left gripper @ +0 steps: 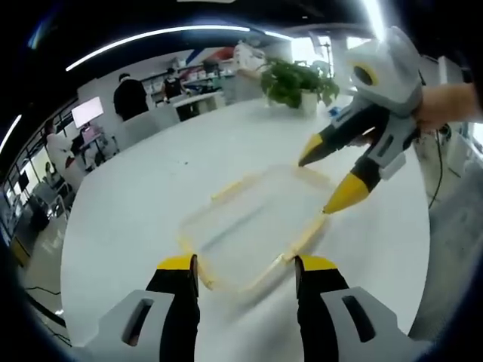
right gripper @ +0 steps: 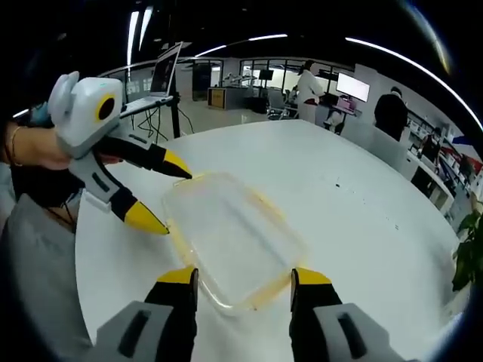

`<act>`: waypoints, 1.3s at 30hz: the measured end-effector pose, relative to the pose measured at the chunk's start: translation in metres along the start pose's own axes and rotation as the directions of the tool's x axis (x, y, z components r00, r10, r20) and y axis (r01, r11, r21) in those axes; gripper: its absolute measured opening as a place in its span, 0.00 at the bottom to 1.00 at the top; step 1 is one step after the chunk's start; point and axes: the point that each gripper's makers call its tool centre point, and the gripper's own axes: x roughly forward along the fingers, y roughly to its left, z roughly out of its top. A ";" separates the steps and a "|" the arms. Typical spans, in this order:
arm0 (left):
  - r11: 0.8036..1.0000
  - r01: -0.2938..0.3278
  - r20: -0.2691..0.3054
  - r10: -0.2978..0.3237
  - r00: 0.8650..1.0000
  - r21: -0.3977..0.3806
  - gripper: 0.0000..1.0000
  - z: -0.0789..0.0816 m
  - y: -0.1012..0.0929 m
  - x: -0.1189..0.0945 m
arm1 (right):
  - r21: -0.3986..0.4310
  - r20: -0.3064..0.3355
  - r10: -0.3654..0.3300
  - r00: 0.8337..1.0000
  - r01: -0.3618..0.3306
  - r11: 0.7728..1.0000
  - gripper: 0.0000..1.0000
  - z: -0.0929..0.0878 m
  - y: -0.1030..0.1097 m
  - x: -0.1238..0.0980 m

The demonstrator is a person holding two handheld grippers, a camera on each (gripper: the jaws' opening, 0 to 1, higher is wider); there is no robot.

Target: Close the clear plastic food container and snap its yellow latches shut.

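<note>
A clear plastic food container (left gripper: pixel 253 222) lies flat on the white table (left gripper: pixel 143 188), blurred, with yellow latches (left gripper: pixel 232 188) along its edges; I cannot tell whether they are snapped down. My left gripper (left gripper: pixel 246 268) stands open at the container's near end, one jaw on each side of a corner. My right gripper (left gripper: pixel 327 179) is open at the far end, its lower tip by the rim. In the right gripper view the container (right gripper: pixel 234 237) sits just beyond the open right gripper (right gripper: pixel 243 279), and the left gripper (right gripper: pixel 164 194) reaches in from the left, open.
A potted plant (left gripper: pixel 294 81) stands at the far edge of the table. A laptop (right gripper: pixel 162 69) sits on a stand beyond the table (right gripper: pixel 347 196). People stand at desks (right gripper: pixel 309 90) in the background. The table's rounded edge drops to the floor (left gripper: pixel 41 249).
</note>
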 end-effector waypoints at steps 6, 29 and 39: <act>0.999 -0.027 0.017 0.027 0.999 -0.018 0.48 0.005 0.009 0.009 | -0.003 0.018 0.004 1.000 -0.004 1.000 0.47 0.006 -0.013 0.008; 0.997 -0.061 0.037 0.062 0.997 -0.039 0.47 0.024 0.033 0.037 | -0.034 -0.015 0.046 0.999 -0.047 0.998 0.47 0.021 -0.055 0.028; 0.999 -0.036 0.033 0.036 0.999 -0.009 0.48 0.025 0.034 0.039 | -0.029 -0.031 0.029 0.999 -0.030 0.999 0.48 0.021 -0.055 0.029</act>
